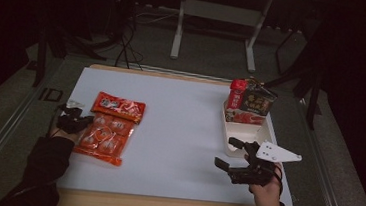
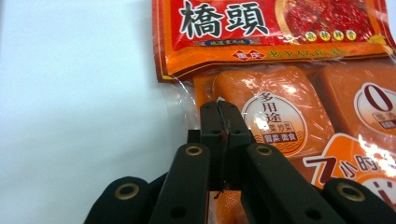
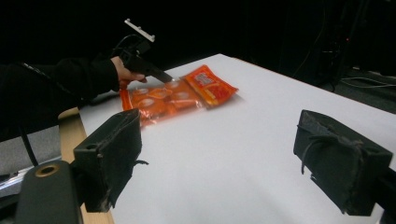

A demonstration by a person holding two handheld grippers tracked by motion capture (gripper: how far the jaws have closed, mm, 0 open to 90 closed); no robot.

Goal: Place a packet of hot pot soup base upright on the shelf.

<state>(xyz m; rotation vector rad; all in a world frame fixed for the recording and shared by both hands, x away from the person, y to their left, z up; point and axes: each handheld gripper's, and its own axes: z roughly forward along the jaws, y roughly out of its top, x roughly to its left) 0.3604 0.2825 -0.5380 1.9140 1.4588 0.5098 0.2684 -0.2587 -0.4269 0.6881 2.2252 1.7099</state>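
- The left gripper (image 2: 220,109) has its jaws pressed together, nothing visibly between them, its tips over the left edge of the packet (image 1: 109,127).
- The orange packet lies flat on the table (image 1: 184,128), at its left side.
- The right gripper (image 1: 230,152) hangs above the table with jaws wide apart and empty, just beside the tray (image 1: 226,132).

You can read 橋頭 in big black characters on the red header of the orange snack bag (image 2: 280,32), up at twelve o'clock in the left gripper view. Below, at four o'clock, a round white label on one inner packet (image 2: 275,116) reads 多用途. At three o'clock another packet's label (image 2: 378,105) shows a large 0. The cartons in the high view are too small to read.
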